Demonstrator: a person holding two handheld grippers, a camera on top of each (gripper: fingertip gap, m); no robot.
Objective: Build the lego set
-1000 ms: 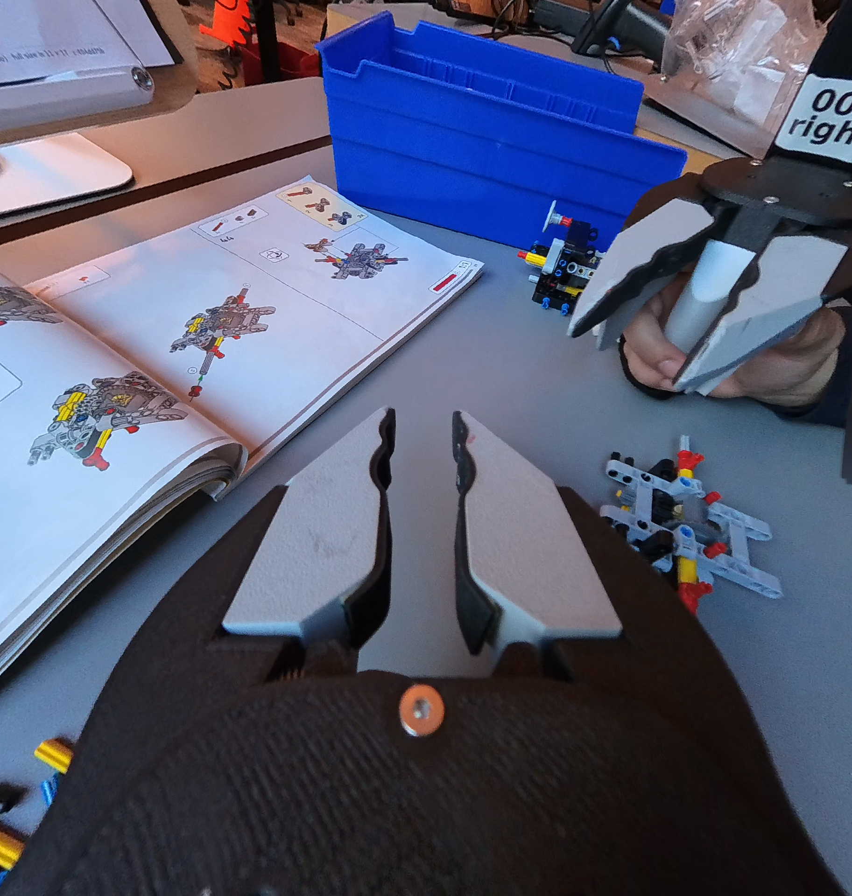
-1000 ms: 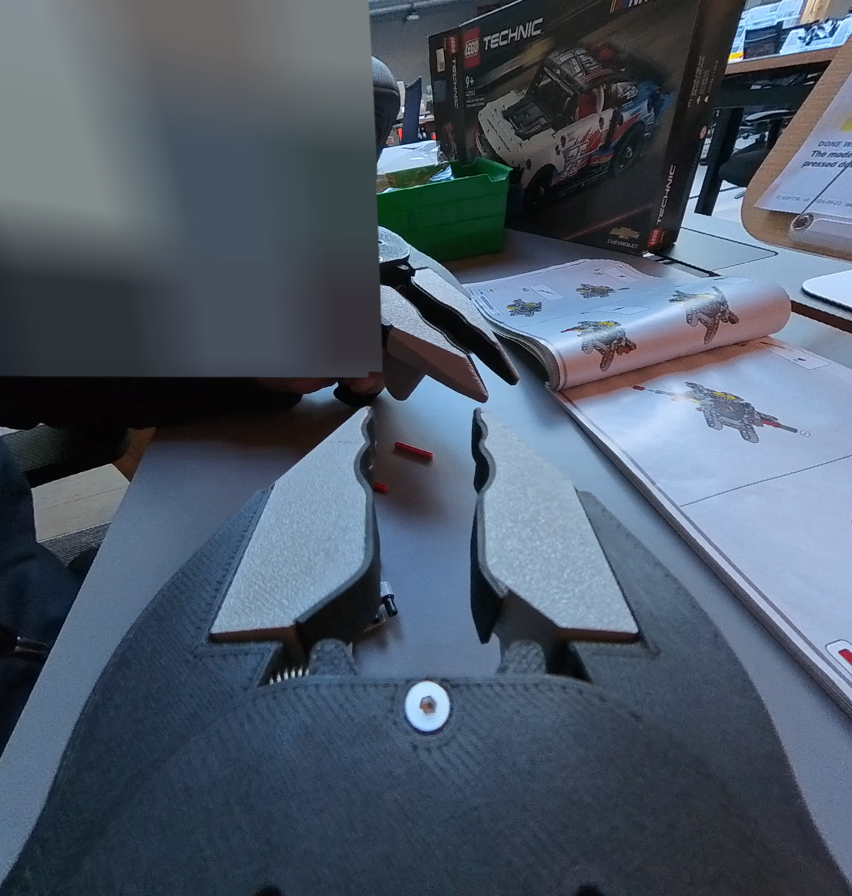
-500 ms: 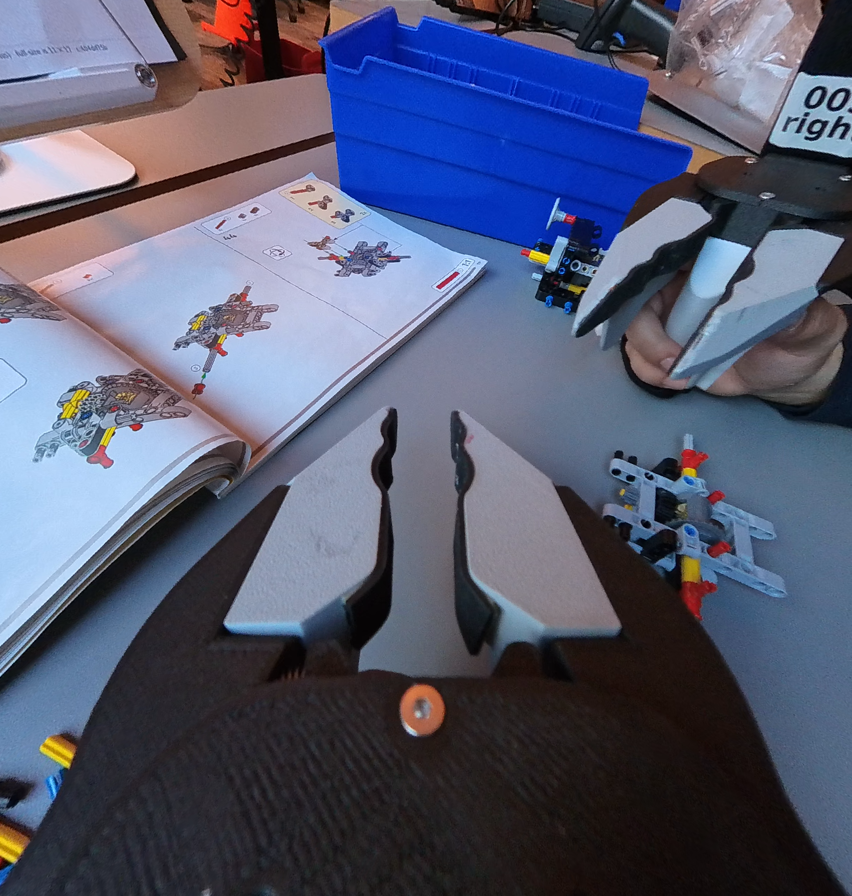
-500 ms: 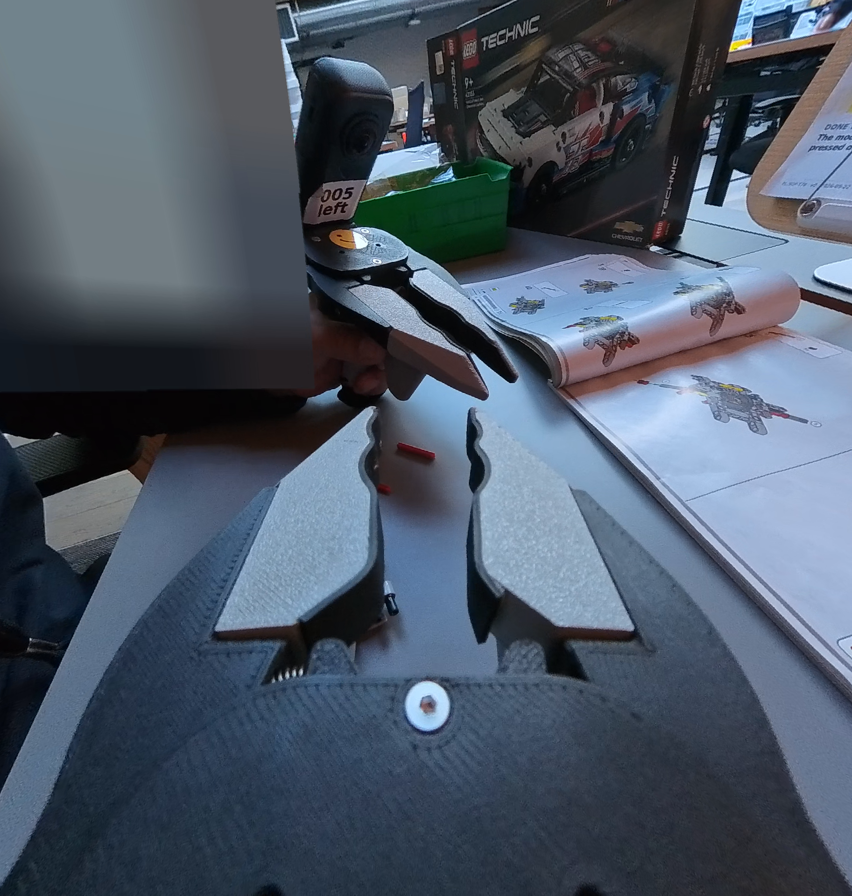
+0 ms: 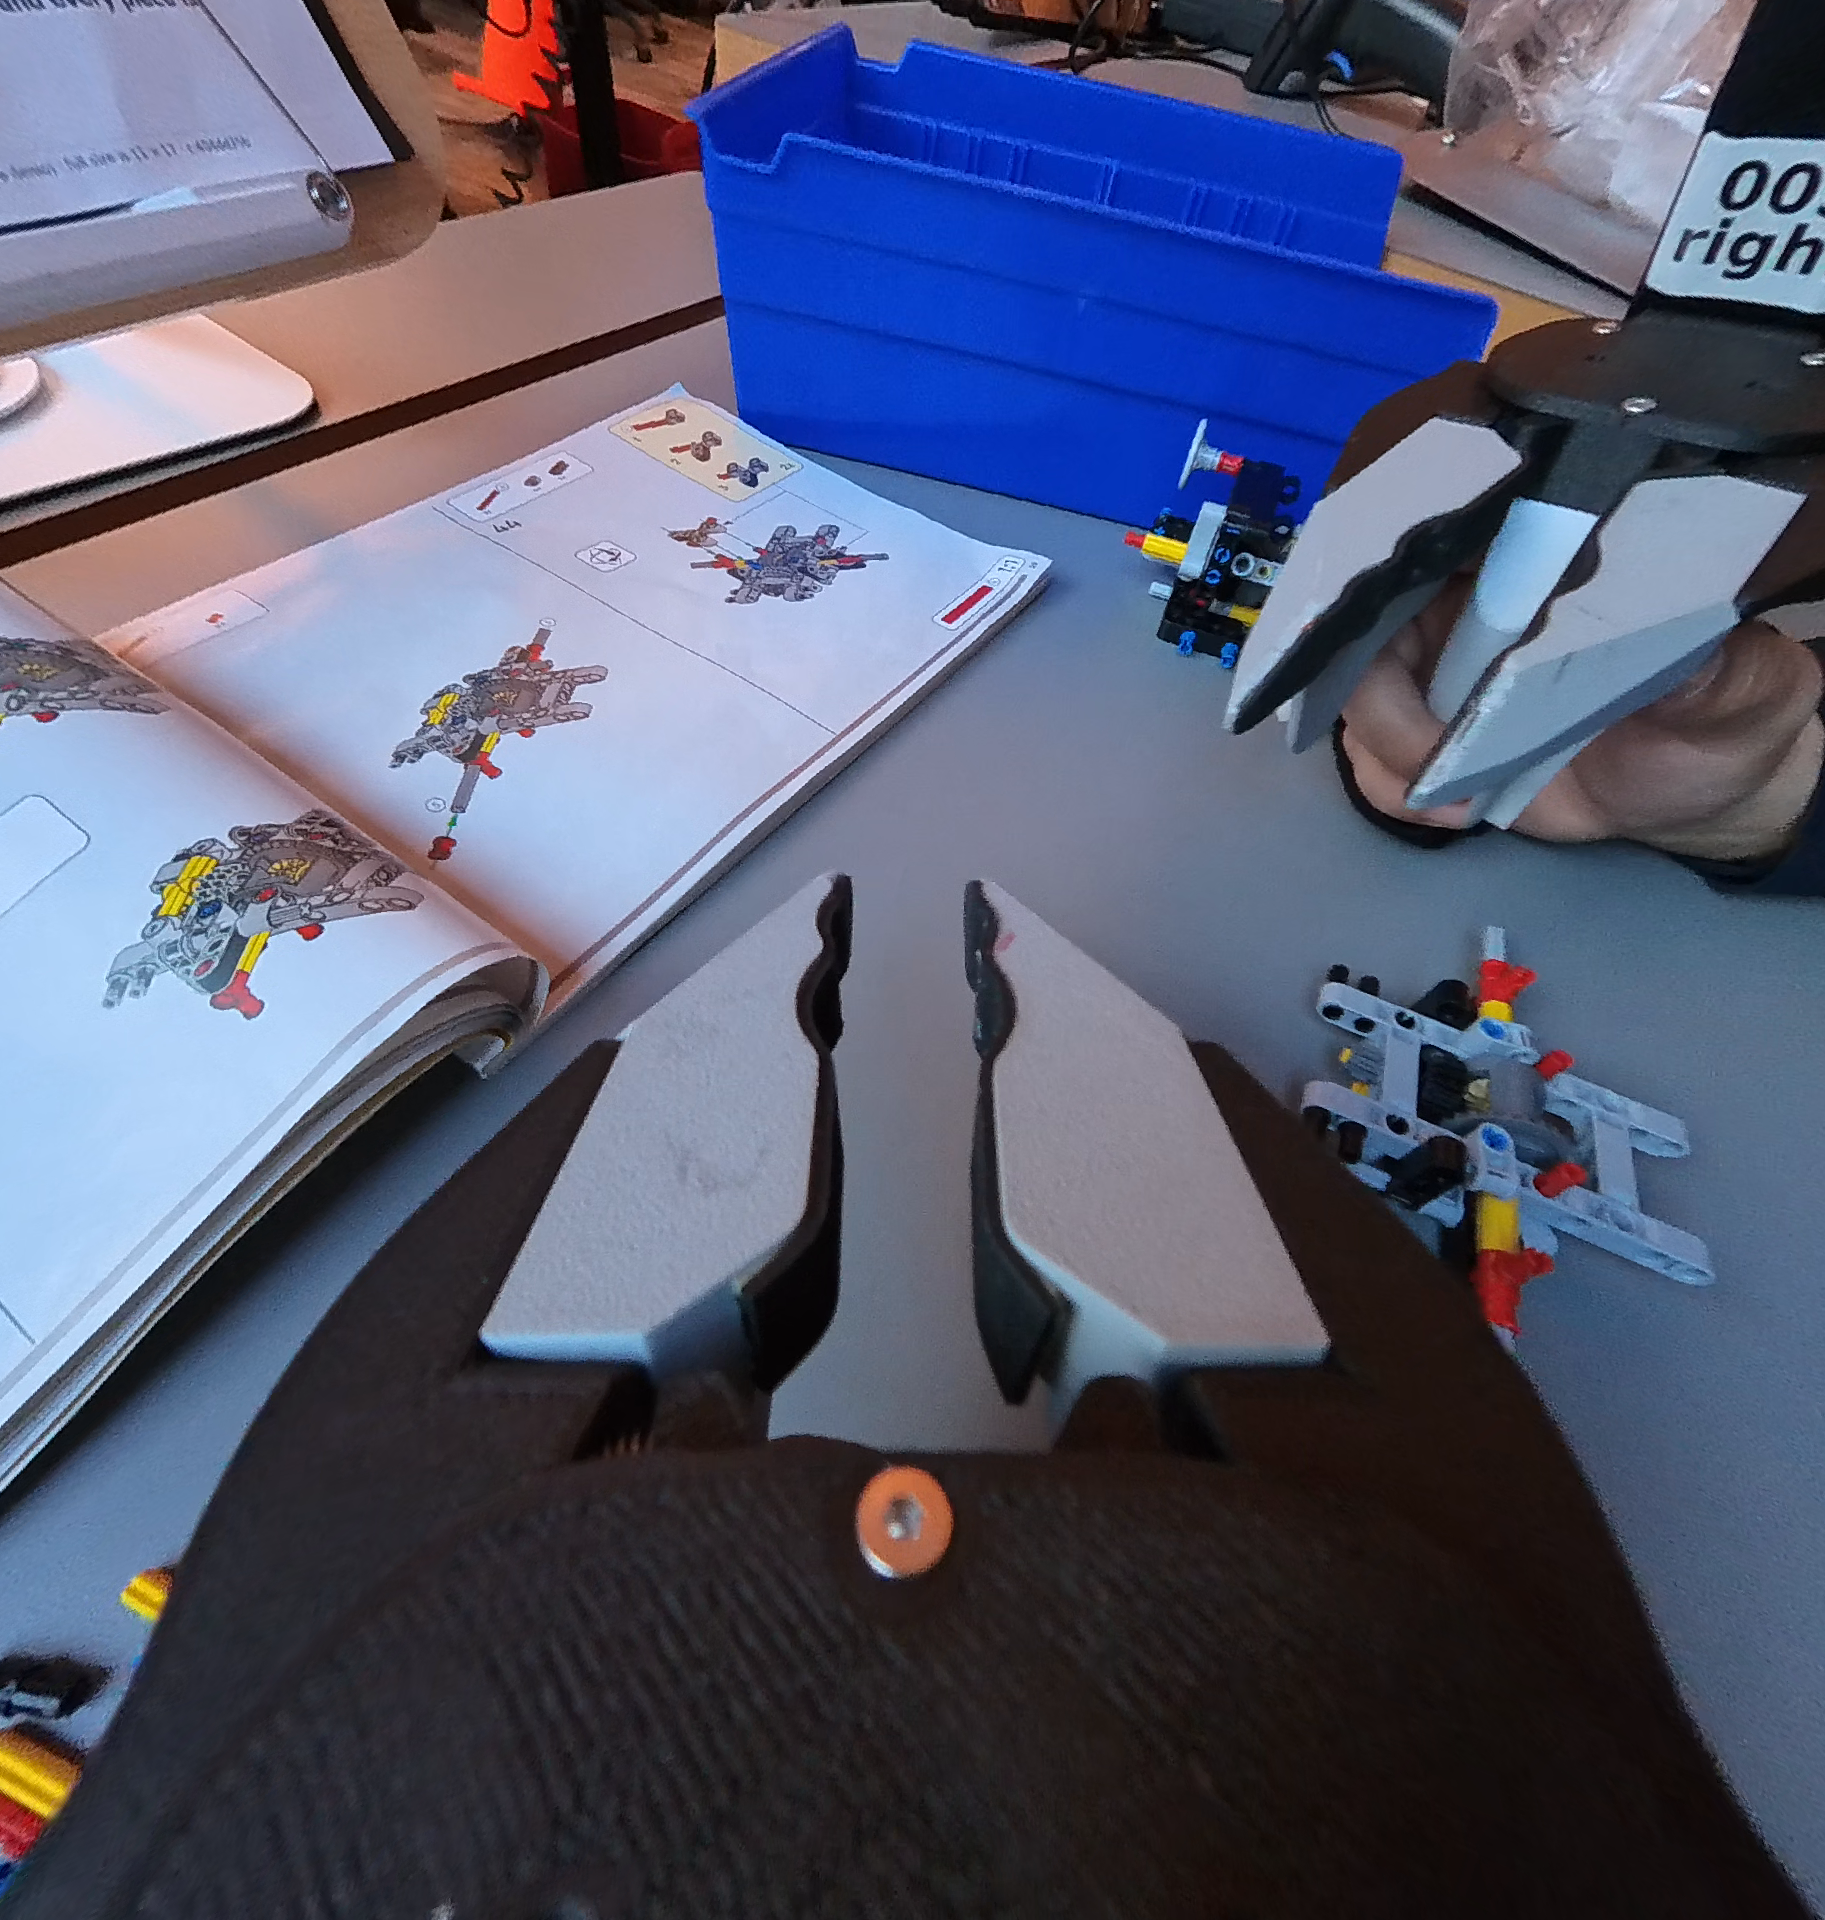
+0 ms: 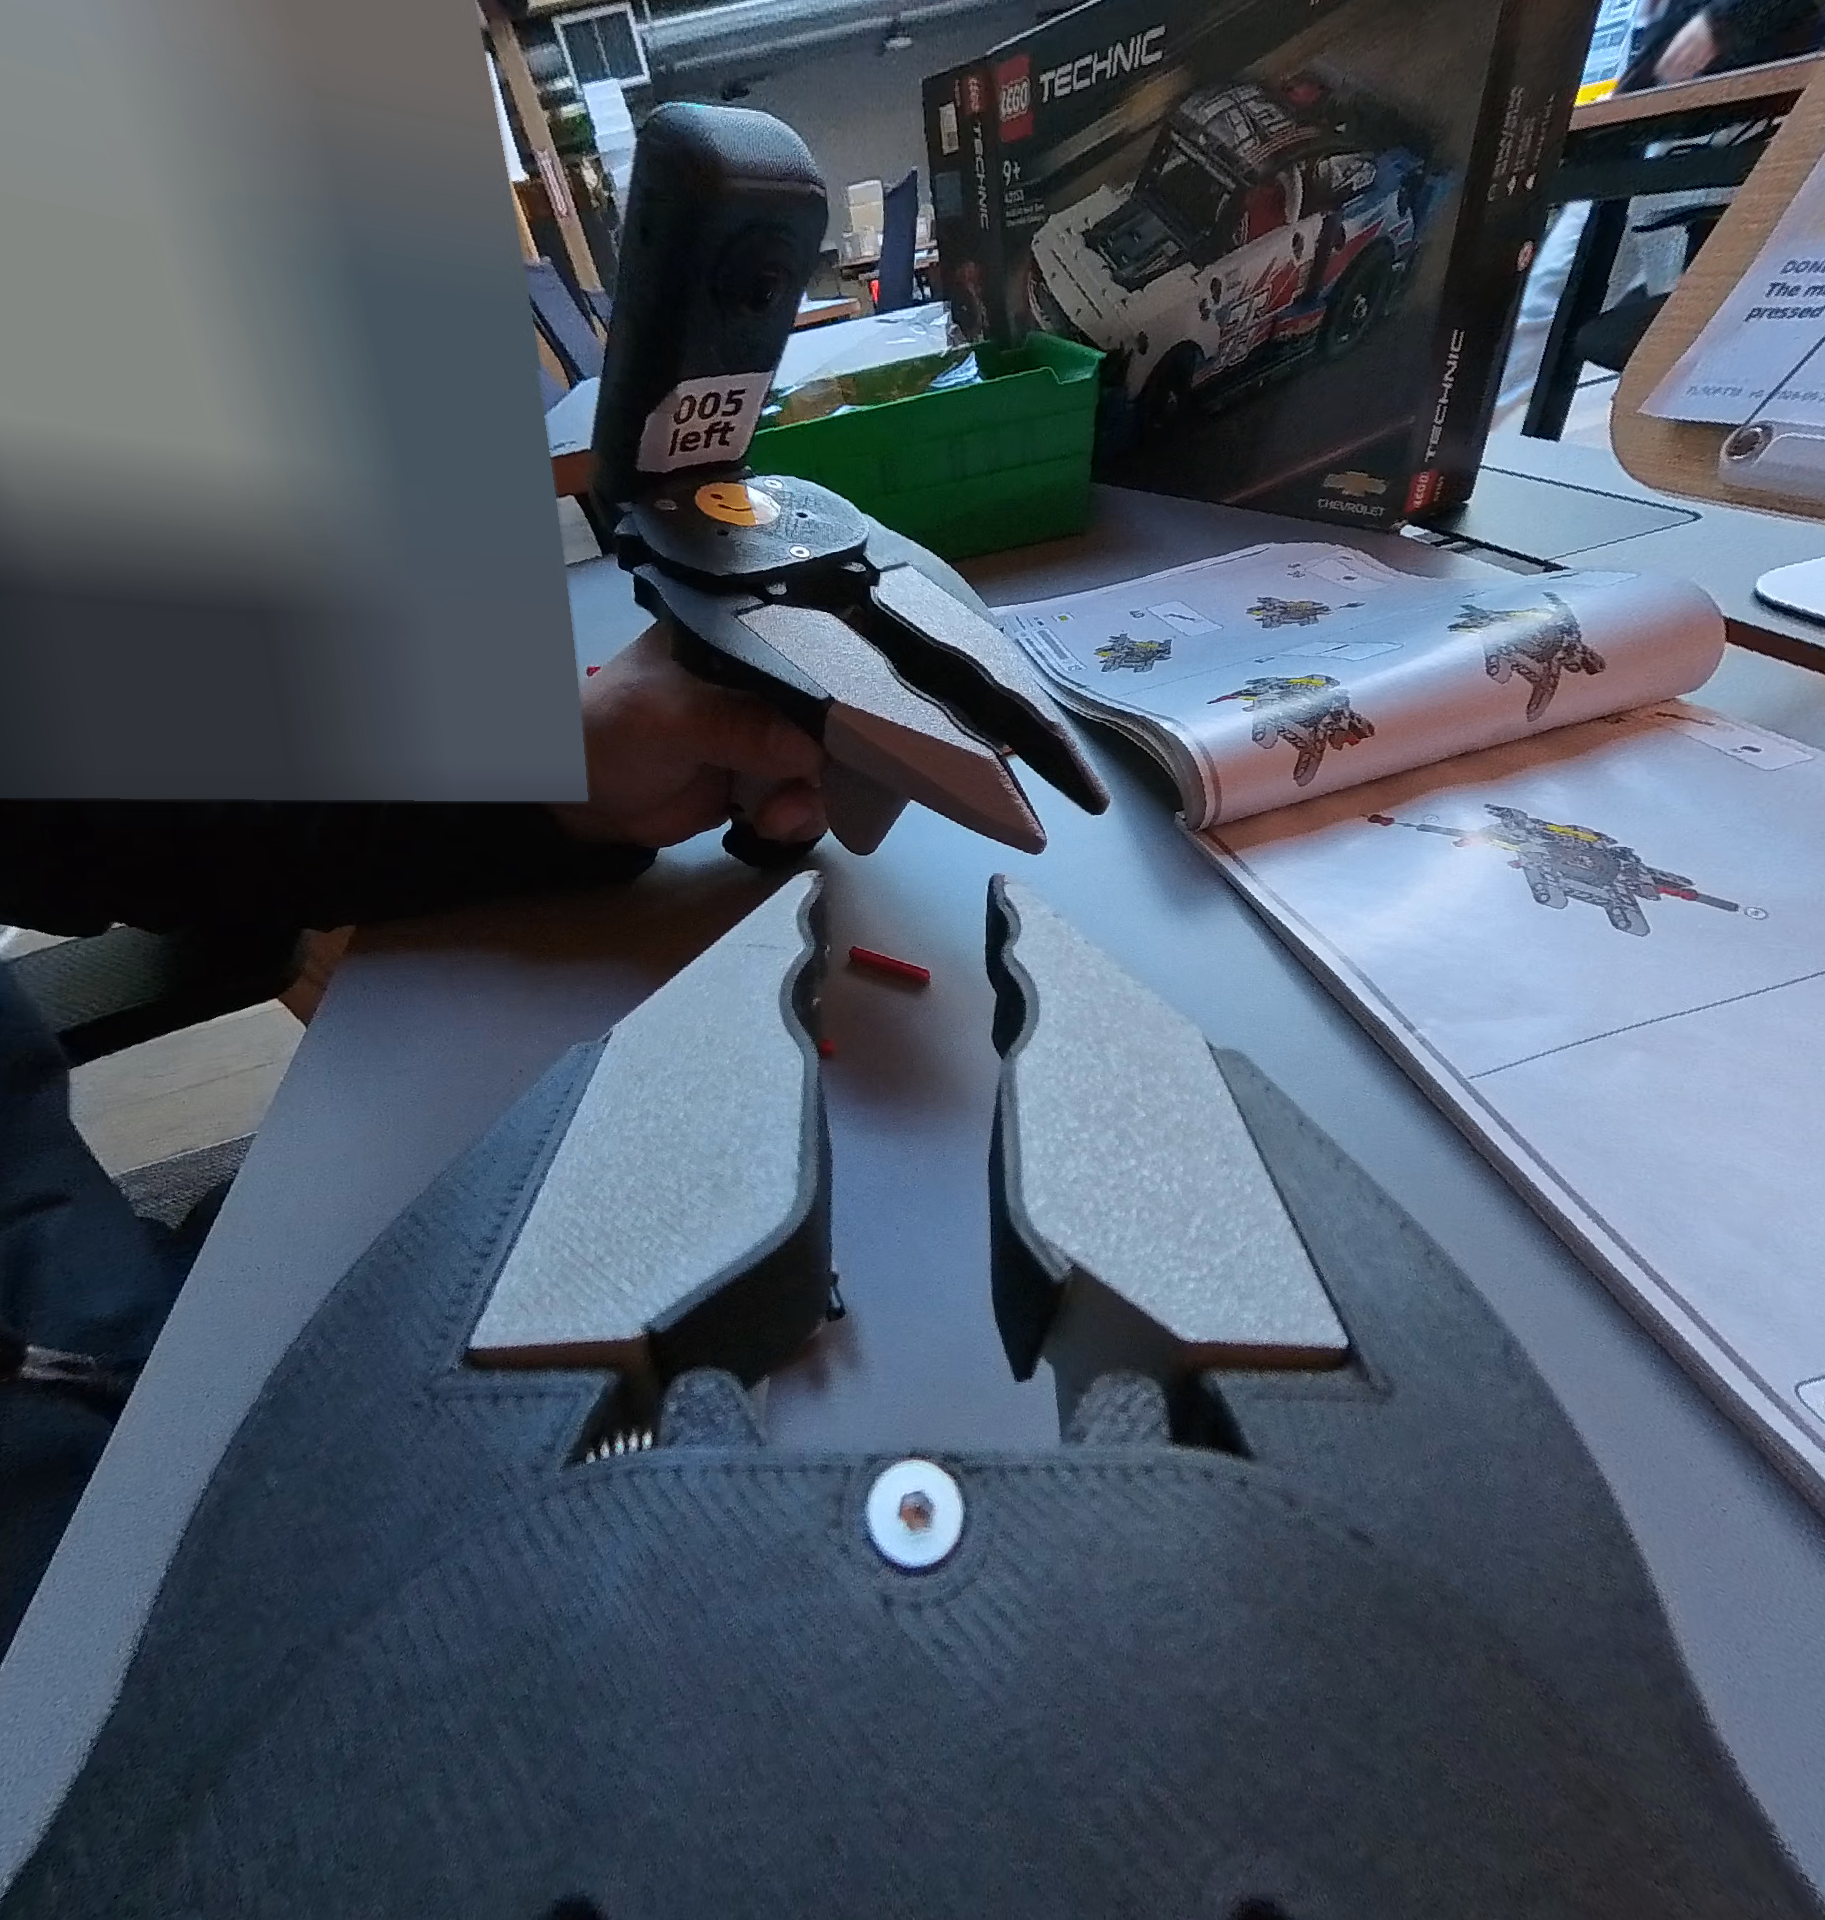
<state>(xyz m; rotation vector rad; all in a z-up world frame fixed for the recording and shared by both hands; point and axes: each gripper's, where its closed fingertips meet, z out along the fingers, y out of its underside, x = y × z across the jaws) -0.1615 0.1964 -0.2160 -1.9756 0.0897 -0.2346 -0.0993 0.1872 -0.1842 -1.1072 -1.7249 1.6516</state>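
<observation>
Your left gripper [image 5: 906, 904] hangs unclenched over bare table [image 5: 1095, 790], just right of the open instruction booklet [image 5: 534, 686]. Your right gripper [image 6: 903, 904], also parted and holding nothing, frames a red pin [image 6: 889, 964] left of the booklet.

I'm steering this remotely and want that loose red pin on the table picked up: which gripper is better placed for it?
Probably the right gripper: the red pin lies on the table just ahead, framed between its open, empty fingers. The left gripper, also open and empty, points at bare table beside the instruction booklet.
</observation>
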